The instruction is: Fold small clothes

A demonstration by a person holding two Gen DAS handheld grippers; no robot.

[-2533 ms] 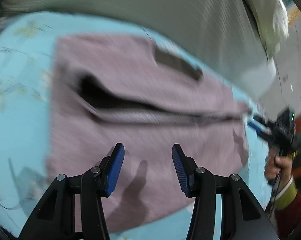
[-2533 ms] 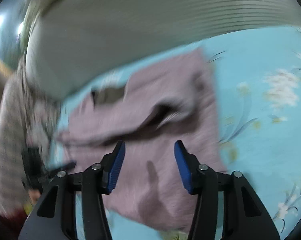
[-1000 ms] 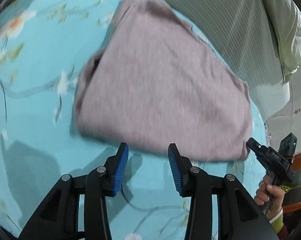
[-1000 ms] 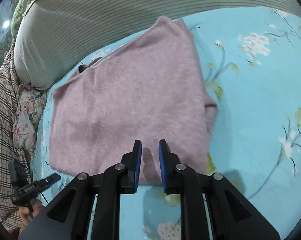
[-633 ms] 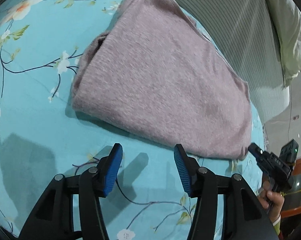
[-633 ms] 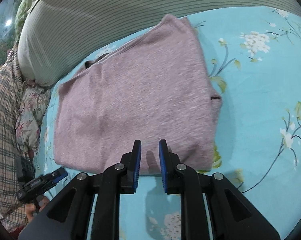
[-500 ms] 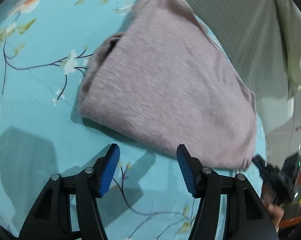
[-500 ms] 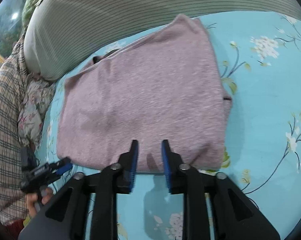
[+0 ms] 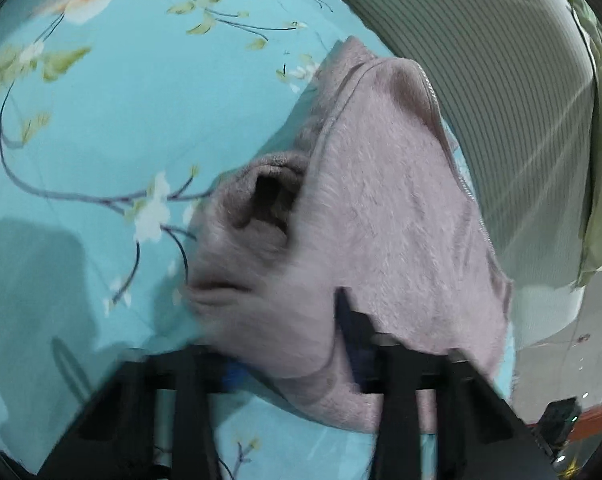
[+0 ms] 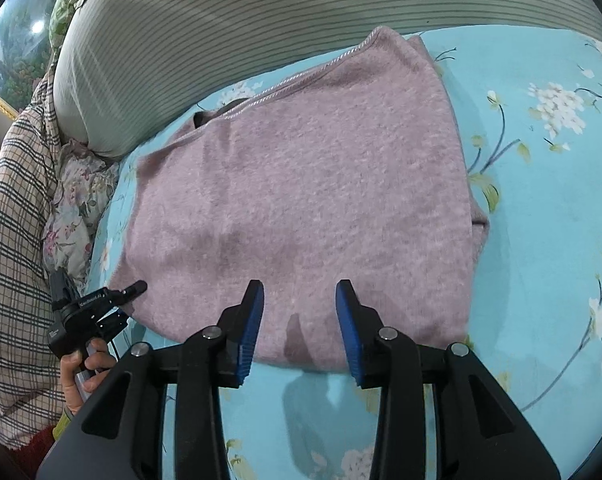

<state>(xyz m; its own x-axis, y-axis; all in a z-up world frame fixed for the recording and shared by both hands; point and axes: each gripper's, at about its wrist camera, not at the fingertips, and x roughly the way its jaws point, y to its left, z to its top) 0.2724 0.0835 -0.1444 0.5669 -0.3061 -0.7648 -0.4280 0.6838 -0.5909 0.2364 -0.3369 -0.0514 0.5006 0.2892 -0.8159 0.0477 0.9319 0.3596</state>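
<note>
Only from the right wrist: plaid blanket (image 10: 13, 216) beside sweater (image 10: 301, 184)

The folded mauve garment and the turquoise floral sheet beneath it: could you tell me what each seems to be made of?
Folded mauve garment: probably soft brushed knit or fleece, with a fuzzy, matte nap. Turquoise floral sheet: likely smooth woven cotton or polyester, with a flat printed surface and slight sheen.

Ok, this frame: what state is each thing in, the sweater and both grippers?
Pink sweater: folded into a rectangle, lying on the floral sheet; near left corner bunched up and lifted.
Left gripper: jaws closing, sweater corner between them.
Right gripper: jaws opening, nothing between them, over the sweater's near edge.
</note>
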